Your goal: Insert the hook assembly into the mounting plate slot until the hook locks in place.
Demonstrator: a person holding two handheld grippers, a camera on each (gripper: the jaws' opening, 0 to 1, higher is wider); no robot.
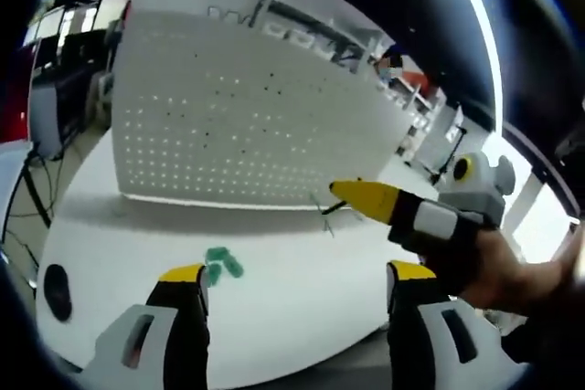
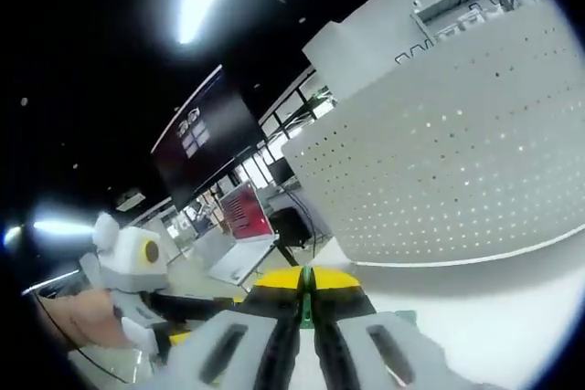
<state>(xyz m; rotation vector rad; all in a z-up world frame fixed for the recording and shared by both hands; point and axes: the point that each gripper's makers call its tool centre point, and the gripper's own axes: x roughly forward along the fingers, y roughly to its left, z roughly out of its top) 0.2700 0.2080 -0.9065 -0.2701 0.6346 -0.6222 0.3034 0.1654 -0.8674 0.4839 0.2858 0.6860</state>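
The mounting plate (image 1: 247,116) is a white perforated panel standing upright on the surface, filling the left gripper view from 10 to 1 o'clock. The hook (image 1: 327,212), a thin dark wire piece, sits at the right gripper's yellow tips, just before the panel's lower edge.

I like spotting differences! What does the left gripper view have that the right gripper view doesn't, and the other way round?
Left gripper view: little green pieces lying on the table, and the right gripper at the right side, shut on a thin hook. The left gripper has its jaws open. Right gripper view: a red sign and a big dark screen far behind. Both: the white board full of holes and the white table.
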